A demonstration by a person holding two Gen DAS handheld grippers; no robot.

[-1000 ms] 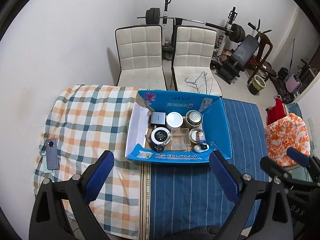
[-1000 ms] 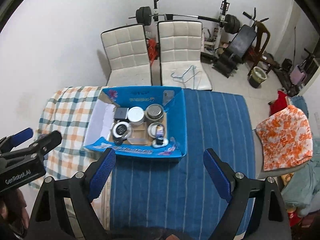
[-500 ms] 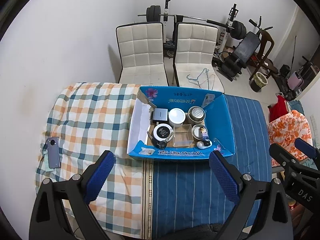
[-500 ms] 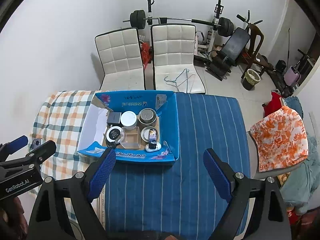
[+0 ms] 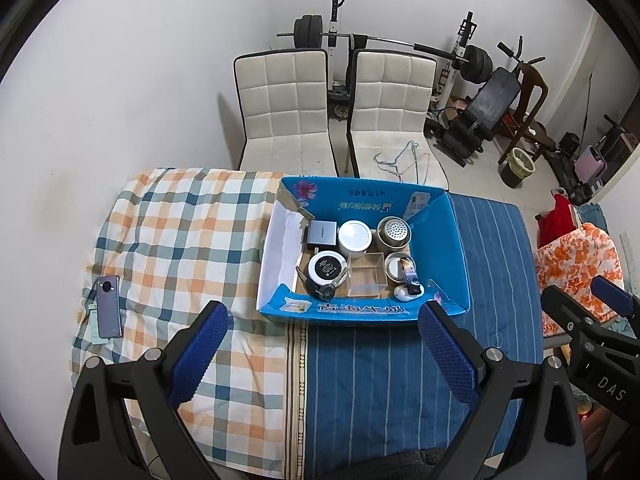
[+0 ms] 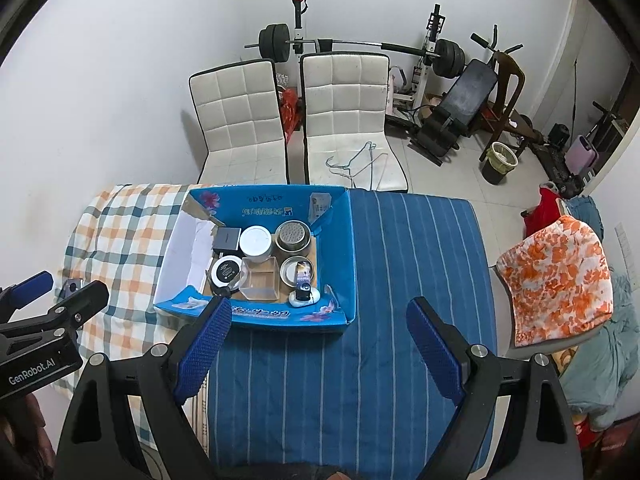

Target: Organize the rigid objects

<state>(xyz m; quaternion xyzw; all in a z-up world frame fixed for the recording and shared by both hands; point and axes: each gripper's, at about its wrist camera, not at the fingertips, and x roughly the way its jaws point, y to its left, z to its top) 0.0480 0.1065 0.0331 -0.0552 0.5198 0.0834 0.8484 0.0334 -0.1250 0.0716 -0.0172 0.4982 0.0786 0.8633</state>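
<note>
Both claws hang high above a bed, and each is spread wide with nothing between its blue pads: the left claw (image 5: 322,344) sits over the seam where the plaid blanket (image 5: 180,240) meets the blue striped cover (image 5: 400,380), and the right claw (image 6: 318,340) sits over the striped cover (image 6: 400,280) further right. A blue cardboard box (image 5: 456,248) with its flaps folded open rests on the bed, straddling that seam toward the far side. Inside it, the far row holds a grey rectangular device (image 5: 321,233) on the left, a white round container (image 5: 354,237) in the middle and a metal cup with a perforated top (image 5: 394,233) on the right. The near row holds a round white disc with a black face (image 5: 327,267), a clear square box (image 5: 366,274) beside it, and a small metal tin (image 5: 396,266) with a dark slim item (image 5: 410,274) lying across its right edge. A set of keys (image 5: 322,290) lies at the near left corner, touching the disc, and a small white rounded object (image 5: 404,293) lies at the near right. Well apart from the box, a purple smartphone (image 5: 109,306) lies face down at the left edge of the plaid blanket. Beyond the bed stand 2 white padded chairs (image 5: 284,108), the right 1 carrying wire hangers (image 5: 400,160), with a barbell rack (image 5: 380,42) behind them.
</note>
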